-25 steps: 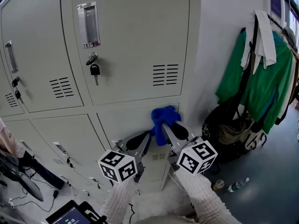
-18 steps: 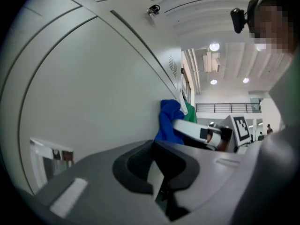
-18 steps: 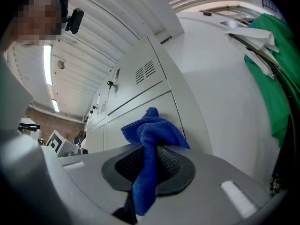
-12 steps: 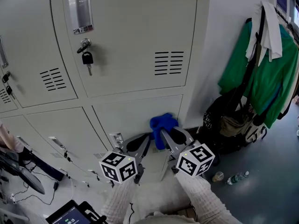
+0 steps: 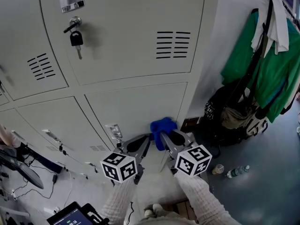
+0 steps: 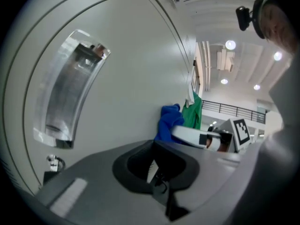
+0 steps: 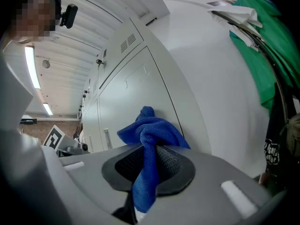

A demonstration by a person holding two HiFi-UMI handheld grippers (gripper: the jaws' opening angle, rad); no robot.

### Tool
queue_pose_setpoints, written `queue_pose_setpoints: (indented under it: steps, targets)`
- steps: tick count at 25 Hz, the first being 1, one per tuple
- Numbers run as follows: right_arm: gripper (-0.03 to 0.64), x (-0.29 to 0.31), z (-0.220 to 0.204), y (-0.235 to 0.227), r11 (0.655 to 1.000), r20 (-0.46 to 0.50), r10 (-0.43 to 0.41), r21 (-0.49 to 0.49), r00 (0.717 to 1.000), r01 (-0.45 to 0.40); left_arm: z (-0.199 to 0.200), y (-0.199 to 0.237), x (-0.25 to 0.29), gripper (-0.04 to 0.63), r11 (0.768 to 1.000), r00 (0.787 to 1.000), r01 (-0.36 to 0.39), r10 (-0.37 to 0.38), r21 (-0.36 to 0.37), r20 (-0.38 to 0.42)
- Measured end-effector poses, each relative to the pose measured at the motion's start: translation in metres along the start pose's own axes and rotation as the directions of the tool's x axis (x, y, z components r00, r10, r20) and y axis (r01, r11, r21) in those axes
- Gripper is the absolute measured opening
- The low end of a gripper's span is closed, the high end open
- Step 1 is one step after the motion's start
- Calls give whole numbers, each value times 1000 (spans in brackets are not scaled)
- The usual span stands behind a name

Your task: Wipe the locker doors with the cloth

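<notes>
**Wiping the low locker door**

The left tool [image 5: 139, 143] has its jaws together with nothing in them. It hangs just in front of the lower locker door [image 5: 136, 104] and does no work.

Next to it, the right tool [image 5: 172, 138] is clamped tight on the blue cloth [image 5: 162, 125]. The bunched cloth sticks out past the jaws and looks pressed on the door, near its right edge.

I think the wiping step is going on now. Next, the right tool should keep the cloth flat on the door and slide it toward the left edge. Green coats [image 5: 262, 64] hang far to the right.
</notes>
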State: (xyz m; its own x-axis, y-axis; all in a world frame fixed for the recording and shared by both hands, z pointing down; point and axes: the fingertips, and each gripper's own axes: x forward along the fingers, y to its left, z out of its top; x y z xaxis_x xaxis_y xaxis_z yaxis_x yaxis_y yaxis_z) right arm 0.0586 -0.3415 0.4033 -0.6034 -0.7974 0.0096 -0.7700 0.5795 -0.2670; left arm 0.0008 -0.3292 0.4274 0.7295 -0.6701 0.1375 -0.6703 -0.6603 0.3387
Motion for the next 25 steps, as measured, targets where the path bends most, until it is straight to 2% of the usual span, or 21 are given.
queue_pose_setpoints:
  steps: [8,25]
  targets:
    - [55,1,-45,-14,997,-83,-36,59,996,41,-55,10,-2,8,997,997,-27,22,-67,-68]
    - [55,6,-130,-34,983,-252,-79,143,964,118,-109,20,-1,8,992,983,-69,50,-104,-179]
